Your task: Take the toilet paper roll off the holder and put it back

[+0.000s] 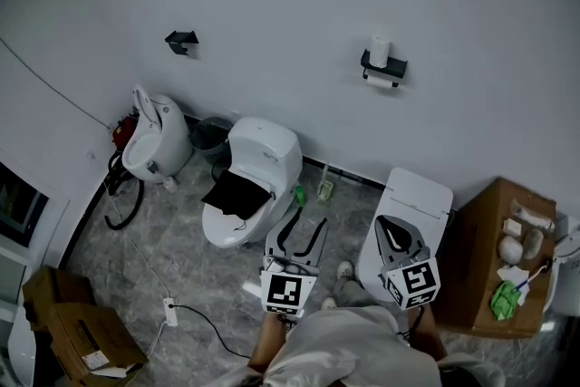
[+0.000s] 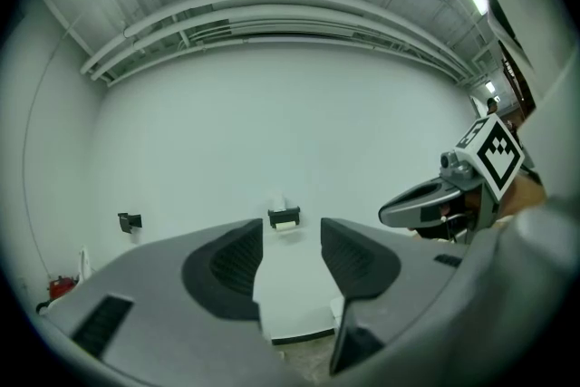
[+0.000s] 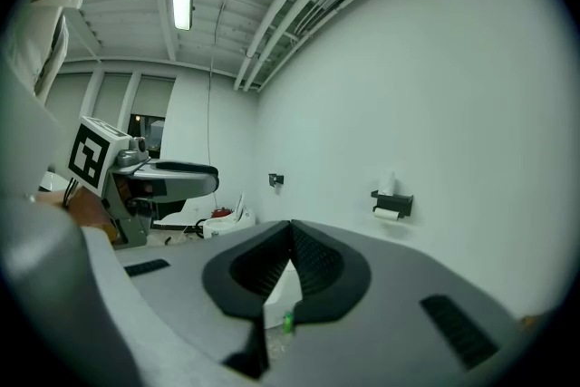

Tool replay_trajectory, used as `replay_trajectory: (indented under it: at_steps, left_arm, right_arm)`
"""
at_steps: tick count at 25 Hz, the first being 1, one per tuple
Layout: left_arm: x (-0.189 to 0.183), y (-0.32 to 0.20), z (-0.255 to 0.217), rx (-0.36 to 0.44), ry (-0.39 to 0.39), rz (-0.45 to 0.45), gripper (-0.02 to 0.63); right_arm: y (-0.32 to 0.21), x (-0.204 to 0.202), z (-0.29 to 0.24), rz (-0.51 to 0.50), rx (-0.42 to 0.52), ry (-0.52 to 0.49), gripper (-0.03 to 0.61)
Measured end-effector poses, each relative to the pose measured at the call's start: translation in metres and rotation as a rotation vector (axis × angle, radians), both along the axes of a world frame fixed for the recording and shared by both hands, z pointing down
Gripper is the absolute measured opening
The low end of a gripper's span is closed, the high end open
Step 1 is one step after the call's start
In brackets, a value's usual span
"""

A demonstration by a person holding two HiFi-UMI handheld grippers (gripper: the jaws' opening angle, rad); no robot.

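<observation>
A black toilet paper holder (image 1: 383,68) hangs on the white wall, far ahead of both grippers. One white roll (image 1: 380,50) stands on its top and another (image 1: 381,81) hangs under it. The holder (image 2: 284,217) shows small between the left jaws, and the holder (image 3: 392,203) lies to the right in the right gripper view. My left gripper (image 1: 310,217) is held low over the floor, jaws apart, nothing between them (image 2: 292,236). My right gripper (image 1: 385,227) is beside it, pads together, holding nothing (image 3: 291,236).
Between me and the wall stand a white toilet (image 1: 258,168) with a black sheet on it and a second toilet (image 1: 417,195) under the right gripper. A small white fixture (image 1: 154,136) stands left, a wooden cabinet (image 1: 485,258) right, cardboard boxes (image 1: 72,322) lower left, and a cable (image 1: 195,322) lies on the floor.
</observation>
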State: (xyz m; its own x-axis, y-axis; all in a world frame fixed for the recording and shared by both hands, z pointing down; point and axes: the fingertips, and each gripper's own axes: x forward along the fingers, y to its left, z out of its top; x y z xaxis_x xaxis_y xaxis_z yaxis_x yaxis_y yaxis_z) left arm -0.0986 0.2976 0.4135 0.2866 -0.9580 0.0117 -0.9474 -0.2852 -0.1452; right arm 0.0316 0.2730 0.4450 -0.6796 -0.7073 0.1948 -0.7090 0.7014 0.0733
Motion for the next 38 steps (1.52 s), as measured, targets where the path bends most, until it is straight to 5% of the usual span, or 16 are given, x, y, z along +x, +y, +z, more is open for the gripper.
replay_trajectory:
  at_steps: [14, 38]
  left_arm:
    - [-0.011, -0.062, 0.007, -0.006, -0.024, 0.030, 0.209]
    - [0.001, -0.260, 0.007, -0.044, -0.014, 0.145, 0.206]
  right_arm:
    - [-0.062, -0.013, 0.009, 0.038, -0.007, -0.021, -0.003]
    - [-0.249, -0.006, 0.016, 0.133, -0.054, -0.020, -0.003]
